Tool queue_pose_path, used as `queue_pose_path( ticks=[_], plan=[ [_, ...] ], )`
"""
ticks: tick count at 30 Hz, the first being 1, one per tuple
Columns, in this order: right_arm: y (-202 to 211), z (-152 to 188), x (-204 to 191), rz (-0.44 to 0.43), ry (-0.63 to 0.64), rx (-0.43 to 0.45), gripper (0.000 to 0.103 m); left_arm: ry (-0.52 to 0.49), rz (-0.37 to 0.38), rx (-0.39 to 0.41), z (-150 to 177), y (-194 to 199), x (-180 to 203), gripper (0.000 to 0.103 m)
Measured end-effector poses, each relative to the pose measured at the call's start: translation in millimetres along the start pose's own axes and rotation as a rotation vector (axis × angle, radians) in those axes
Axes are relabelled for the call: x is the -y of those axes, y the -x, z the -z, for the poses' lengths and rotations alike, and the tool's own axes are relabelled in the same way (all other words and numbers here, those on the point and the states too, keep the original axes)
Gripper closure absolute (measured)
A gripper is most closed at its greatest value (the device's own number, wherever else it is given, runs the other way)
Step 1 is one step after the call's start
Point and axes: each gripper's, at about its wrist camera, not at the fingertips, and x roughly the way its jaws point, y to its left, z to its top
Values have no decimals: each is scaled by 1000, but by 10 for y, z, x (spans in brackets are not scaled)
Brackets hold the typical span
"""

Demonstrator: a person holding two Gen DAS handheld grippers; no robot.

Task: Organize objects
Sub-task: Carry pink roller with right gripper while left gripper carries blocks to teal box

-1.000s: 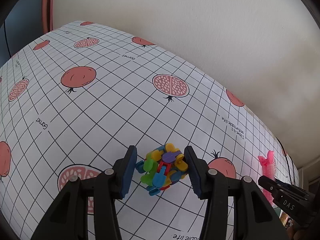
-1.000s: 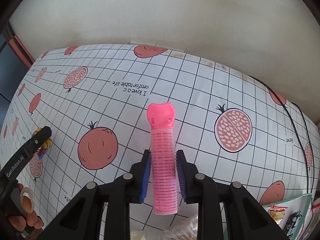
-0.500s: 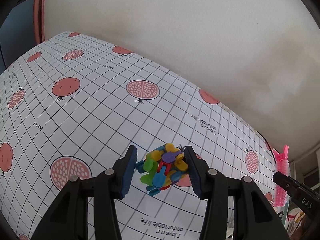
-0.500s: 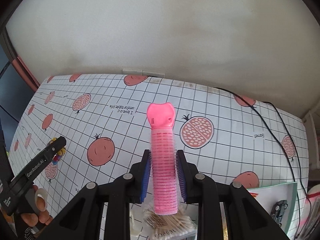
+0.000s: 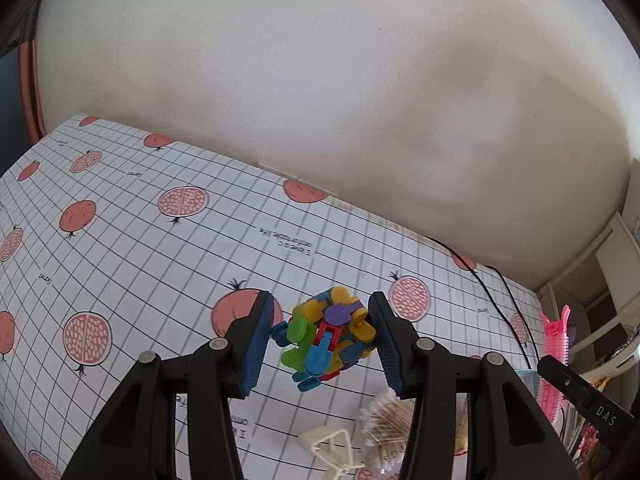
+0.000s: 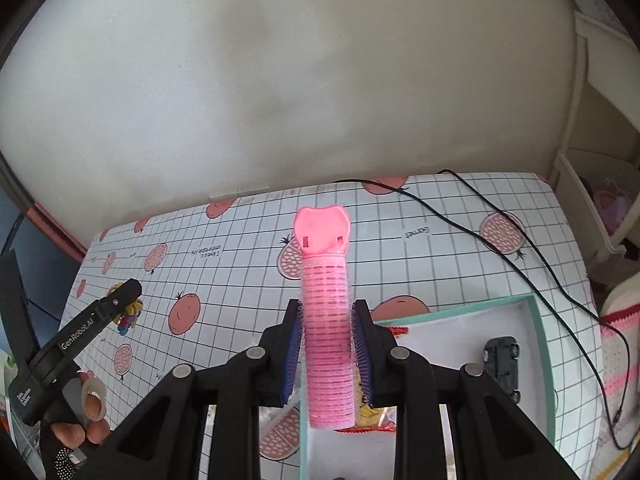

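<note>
While the left gripper (image 5: 322, 336) has its ribbed blue jaws closed on a knobbly multicoloured plastic ball (image 5: 329, 334) above the desk (image 5: 132, 256), the right gripper (image 6: 328, 354) clamps a bristly pink hair roller (image 6: 327, 320) over a teal-rimmed tray (image 6: 540, 332) containing a dark toy car (image 6: 502, 362).

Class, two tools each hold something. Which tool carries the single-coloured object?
The right tool: its hair roller is pink throughout, whereas the left tool holds a multicoloured block cluster.

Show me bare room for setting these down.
Free: white floor of the teal-rimmed tray left of the black toy car, and the gridded pomegranate tablecloth toward the wall. Crowded: cotton swabs and cream clip.
</note>
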Motion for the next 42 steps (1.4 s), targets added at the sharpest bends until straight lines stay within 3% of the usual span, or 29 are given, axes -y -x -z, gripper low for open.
queue_pose_path(
  ticks=[7, 19, 31, 42],
  plan=[
    [256, 124, 471, 20, -44, 53, 77, -67, 80, -24, 136, 18, 563, 53],
    [564, 156, 1080, 123, -9, 108, 76, -146, 204, -89, 435, -36, 1293, 53],
    [285, 265, 1428, 184, 24, 20, 76, -201, 213, -153, 698, -210, 1647, 53],
    [-46, 376, 1541, 139, 4, -73, 76, -296, 200, -229, 1008, -388, 1946, 52]
  ],
)
